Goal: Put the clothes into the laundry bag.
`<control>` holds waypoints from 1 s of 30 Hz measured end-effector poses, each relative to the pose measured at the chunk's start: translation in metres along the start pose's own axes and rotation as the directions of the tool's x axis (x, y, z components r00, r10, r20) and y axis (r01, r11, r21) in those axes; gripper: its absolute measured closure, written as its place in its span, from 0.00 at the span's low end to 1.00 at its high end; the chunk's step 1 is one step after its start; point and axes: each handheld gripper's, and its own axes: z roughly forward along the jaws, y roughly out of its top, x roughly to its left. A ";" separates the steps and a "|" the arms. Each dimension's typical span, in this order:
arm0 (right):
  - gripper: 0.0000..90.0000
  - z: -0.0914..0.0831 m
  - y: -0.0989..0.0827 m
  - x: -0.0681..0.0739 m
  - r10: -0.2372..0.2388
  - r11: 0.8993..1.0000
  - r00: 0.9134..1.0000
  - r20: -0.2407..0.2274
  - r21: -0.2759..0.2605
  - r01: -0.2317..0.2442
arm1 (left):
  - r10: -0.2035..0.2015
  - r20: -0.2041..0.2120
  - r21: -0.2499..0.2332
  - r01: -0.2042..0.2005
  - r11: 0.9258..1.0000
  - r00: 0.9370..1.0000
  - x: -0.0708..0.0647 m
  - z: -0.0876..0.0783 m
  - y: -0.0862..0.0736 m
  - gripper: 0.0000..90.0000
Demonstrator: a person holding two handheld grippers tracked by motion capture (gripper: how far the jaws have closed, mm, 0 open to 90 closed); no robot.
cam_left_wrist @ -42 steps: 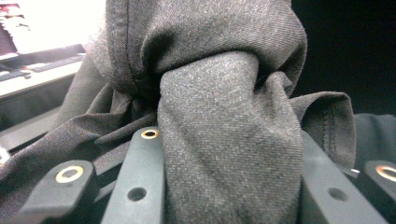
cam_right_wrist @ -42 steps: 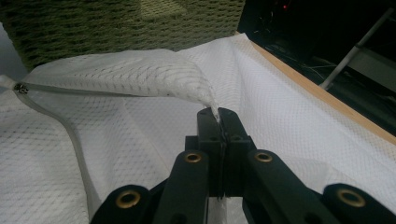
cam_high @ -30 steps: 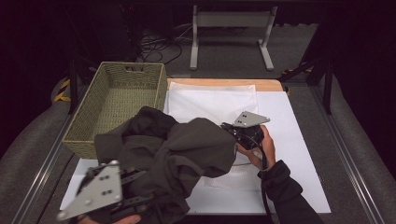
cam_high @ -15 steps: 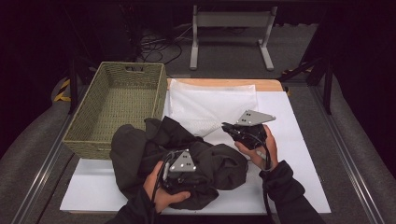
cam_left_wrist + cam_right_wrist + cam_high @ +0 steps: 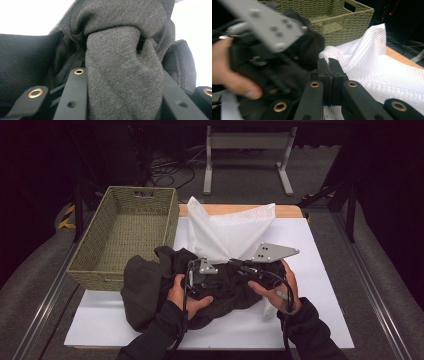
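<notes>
- The dark grey garment (image 5: 165,290) lies bunched on the white sheet (image 5: 325,270) that covers the worktop (image 5: 240,210), just in front of the wicker basket (image 5: 125,235) and near the person's edge.
- The left gripper (image 5: 202,277) sits on top of the garment in the high view, with the left hand (image 5: 182,295) wrapped around its body.
- In the left gripper view, a thick fold of the garment (image 5: 122,75) fills the gap between the two black jaws, which stand partly apart and are clamped on that fold.
- The right gripper (image 5: 240,265) is just beside the left one, towards the middle of the sheet, held by the right hand (image 5: 275,287), with its grey three-cornered plate (image 5: 272,252) on top.
- In the right gripper view, the right gripper's (image 5: 329,67) jaws are pressed together on the gathered edge of a white mesh bag (image 5: 372,62).
- The mesh bag (image 5: 230,230) rises like a tent from the pinched edge, its far side resting on the sheet behind the garment.
- The garment's right-hand part touches the lifted mouth of the bag, where both grippers meet.
- The basket stands at the left edge of the sheet, touching the garment's far left folds; its inside is bare.
- Both dark sleeves (image 5: 305,335) enter from the bottom of the high view.
</notes>
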 end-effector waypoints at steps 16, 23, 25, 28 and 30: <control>0.99 0.019 -0.047 0.009 -0.083 0.986 0.996 0.028 0.145 0.078 | 0.032 -0.014 -0.212 -0.034 0.977 0.999 -0.006 -0.015 -0.012 0.34; 0.99 0.021 -0.056 0.012 -0.089 0.981 0.995 0.033 0.173 0.082 | 0.237 -0.010 -0.253 -0.232 0.939 0.971 -0.022 -0.070 -0.040 0.18; 0.99 0.021 -0.057 0.012 -0.085 0.982 0.996 0.034 0.171 0.078 | 0.272 0.015 -0.267 -0.258 0.928 0.962 -0.022 -0.080 -0.050 0.16; 0.99 0.020 -0.057 0.013 -0.082 0.982 0.996 0.033 0.171 0.075 | 0.271 0.048 -0.256 -0.250 0.934 0.962 -0.021 -0.072 -0.055 0.14; 0.99 0.022 -0.057 0.015 -0.080 0.983 0.996 0.035 0.171 0.073 | 0.288 0.052 -0.195 -0.273 0.942 0.956 -0.024 -0.044 -0.056 0.13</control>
